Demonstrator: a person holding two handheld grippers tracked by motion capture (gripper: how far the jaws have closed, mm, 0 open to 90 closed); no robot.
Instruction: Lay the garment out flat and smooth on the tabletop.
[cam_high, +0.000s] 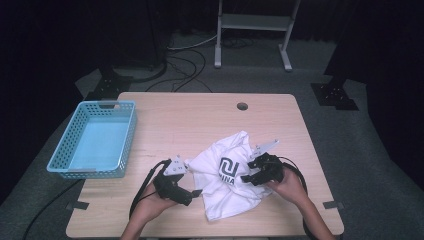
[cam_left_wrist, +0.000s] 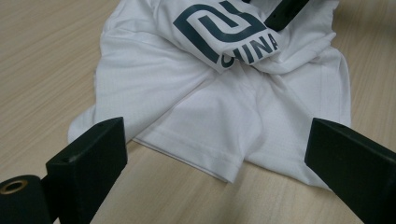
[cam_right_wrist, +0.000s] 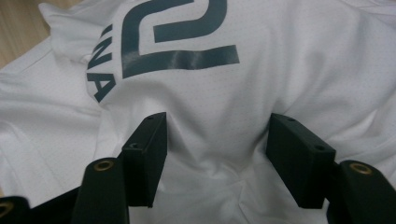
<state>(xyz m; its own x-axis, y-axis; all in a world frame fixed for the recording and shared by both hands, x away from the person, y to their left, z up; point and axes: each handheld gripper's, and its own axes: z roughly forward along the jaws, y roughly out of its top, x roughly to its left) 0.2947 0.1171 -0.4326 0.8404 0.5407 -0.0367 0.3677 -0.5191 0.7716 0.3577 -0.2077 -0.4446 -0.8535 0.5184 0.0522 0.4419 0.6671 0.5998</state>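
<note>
My right gripper (cam_high: 248, 176) presses on the shirt (cam_high: 226, 180), jaws apart around a fold; my left gripper (cam_high: 196, 192) waits beside its hem, jaws wide; shirt crumpled mid-table (cam_high: 165, 120).

print (cam_right_wrist: 163, 51) cut off at top edge | shirt (cam_right_wrist: 289, 60) (crumpled) hides own folds

I see a white cloth shirt (cam_high: 227, 182), finely dimpled and matt, its dark print (cam_right_wrist: 173, 39) slightly glossy; under it the surface (cam_high: 200, 120) is smooth pale wood; beside lies a perforated plastic basket (cam_high: 70, 145).
</note>
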